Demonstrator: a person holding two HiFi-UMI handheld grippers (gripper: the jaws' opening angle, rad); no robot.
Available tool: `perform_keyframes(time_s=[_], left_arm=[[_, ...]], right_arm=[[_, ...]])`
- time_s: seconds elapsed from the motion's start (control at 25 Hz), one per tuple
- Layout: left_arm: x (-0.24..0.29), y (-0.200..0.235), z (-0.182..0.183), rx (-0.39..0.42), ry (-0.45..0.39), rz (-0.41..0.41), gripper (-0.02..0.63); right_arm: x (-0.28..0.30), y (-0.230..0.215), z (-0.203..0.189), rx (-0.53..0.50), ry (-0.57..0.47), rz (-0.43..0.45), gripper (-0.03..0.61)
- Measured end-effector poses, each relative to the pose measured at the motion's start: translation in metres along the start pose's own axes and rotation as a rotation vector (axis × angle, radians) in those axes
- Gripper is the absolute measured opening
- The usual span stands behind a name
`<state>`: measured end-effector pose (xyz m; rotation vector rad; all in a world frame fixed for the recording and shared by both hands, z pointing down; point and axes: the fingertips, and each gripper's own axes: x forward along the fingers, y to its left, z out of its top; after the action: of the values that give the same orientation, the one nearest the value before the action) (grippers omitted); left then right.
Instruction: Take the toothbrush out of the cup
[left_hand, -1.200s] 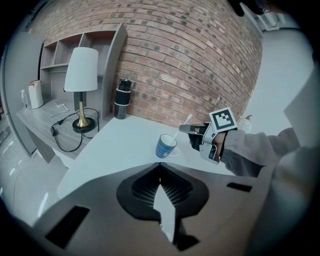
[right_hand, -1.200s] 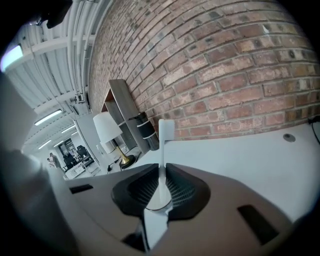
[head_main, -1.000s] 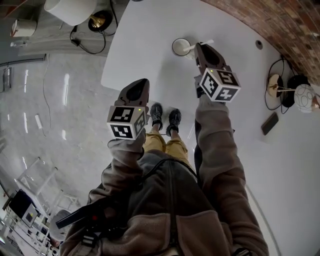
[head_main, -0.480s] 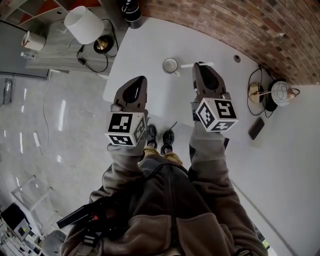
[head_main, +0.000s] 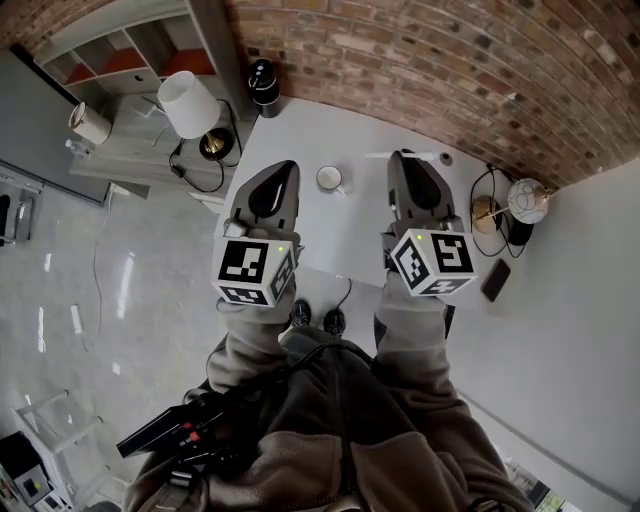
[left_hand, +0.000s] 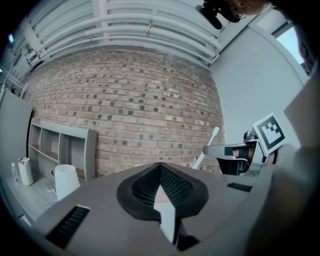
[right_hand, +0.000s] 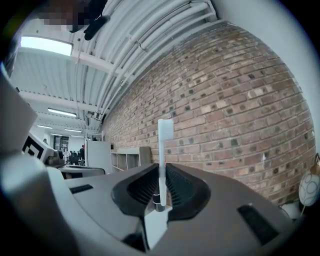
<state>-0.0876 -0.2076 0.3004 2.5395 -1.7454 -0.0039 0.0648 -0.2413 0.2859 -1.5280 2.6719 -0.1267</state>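
Closest in, both tools are being held up in front of the person's chest, side by side and well apart. The left hand-held gripper (left_hand: 160, 172) is being kept pressed together with nothing in it; it is likely being parked off to the side so it does not get in the way. The right hand-held gripper (right_hand: 160, 186) is being kept tight on the toothbrush (right_hand: 163, 150). The thin white handle is being pinched low down, so most of the brush is sticking straight out past the jaws with its bristle end on top. Being held this way, it is not being bent or dropped. A little farther off, the cup (head_main: 329, 179) is being left alone on the white tabletop (head_main: 335, 130), and it looks empty from above. The toothbrush is being carried well clear of the cup, so the taking-out part seems to be done, and a spot to lay it down is probably being looked for. Farther back, a white lamp (head_main: 188, 103) is being kept on a low shelf, and behind it all a brick wall (head_main: 450, 70) is being faced.
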Motion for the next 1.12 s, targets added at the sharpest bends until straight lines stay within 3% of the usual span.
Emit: perform_keyframes(time_s=[0.48,1.12], left_arm=[[-0.015,-0.025,0.087,0.132,-0.133,-0.026,0.005],[-0.016,-0.032,0.13,0.2,-0.212,0.005,0.005]], right_arm=[[-0.029,0.014,0.09,-0.09,-0.15,0.006,0.048],[-0.038,0.014,0.141,-0.174,-0.262,0.02,0.048]])
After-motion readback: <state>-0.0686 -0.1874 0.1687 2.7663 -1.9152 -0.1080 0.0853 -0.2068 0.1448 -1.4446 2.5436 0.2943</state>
